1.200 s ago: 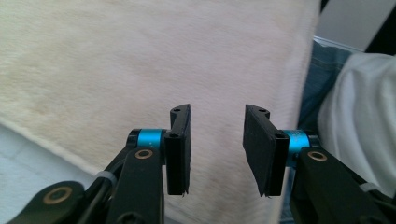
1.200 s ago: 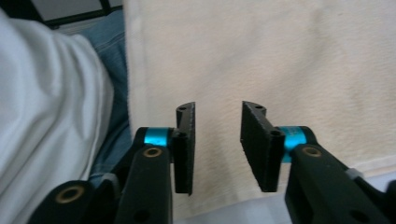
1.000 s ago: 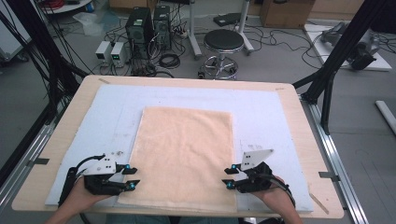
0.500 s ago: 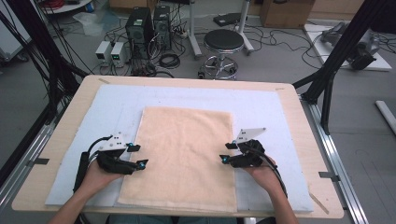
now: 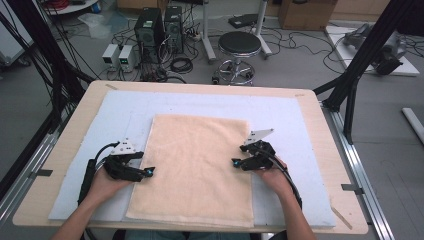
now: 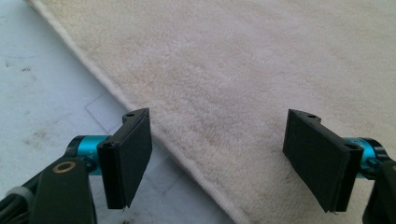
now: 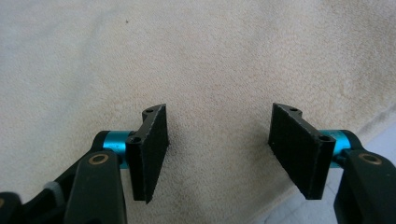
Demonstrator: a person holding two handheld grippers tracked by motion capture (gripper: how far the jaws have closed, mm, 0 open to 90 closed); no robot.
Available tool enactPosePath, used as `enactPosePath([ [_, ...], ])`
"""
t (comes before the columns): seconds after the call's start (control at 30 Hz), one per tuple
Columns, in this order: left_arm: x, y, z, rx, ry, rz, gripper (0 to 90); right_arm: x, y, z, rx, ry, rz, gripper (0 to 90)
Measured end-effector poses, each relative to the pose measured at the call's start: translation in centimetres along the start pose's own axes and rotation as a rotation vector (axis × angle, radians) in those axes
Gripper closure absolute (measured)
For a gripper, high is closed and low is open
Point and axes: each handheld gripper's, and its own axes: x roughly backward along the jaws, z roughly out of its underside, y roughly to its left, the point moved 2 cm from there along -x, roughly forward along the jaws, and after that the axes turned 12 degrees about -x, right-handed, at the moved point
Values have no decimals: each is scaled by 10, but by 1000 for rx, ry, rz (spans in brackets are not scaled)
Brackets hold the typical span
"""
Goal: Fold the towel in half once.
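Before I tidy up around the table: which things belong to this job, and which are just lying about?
In the job:
peach terry towel
left gripper, open
right gripper, open
pale blue table mat

Lying about:
black round stool
black computer towers
cardboard box

- My left claw [image 5: 148, 171] is at the towel's [image 5: 197, 165] left edge and my right claw [image 5: 235, 162] near its right edge; their jaws have just been opening, with nothing between them.
- Between my claws lies flat towel, nothing rising from it.
- The pale mat [image 5: 280, 112] beyond the towel lies bare.
- The tabletop [image 5: 320, 115] carries nothing standing along its wooden border.
- Black frame posts [image 5: 357, 75] rise off the far right corner.
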Motion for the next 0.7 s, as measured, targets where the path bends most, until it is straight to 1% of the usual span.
enactPosePath([
  [0.03,1,0,1,1,-3,-4,243,0,0,1,-5,7,4,357],
  [0.07,3,1,2,6,-6,-8,241,0,1,1,-11,3,5,350],
  [0.17,8,3,3,13,-18,-15,234,2,3,2,-7,3,18,305],
  [0.2,10,4,3,13,-24,-21,233,4,3,2,-13,1,23,288],
  [0.27,12,5,4,29,-36,-23,227,6,5,1,-28,-9,13,254],
  [0.33,14,5,4,35,-46,-26,222,9,7,1,-33,-20,21,236],
  [0.43,14,4,1,19,-47,-26,222,12,10,0,-34,-35,22,221],
  [0.5,14,2,0,10,-52,-25,222,14,12,-1,-24,-53,18,220],
  [0.6,13,0,-3,8,-61,-18,222,17,13,-1,-20,-60,17,219],
  [0.7,14,0,-3,6,-57,-13,222,18,14,-1,-26,-63,18,215],
])
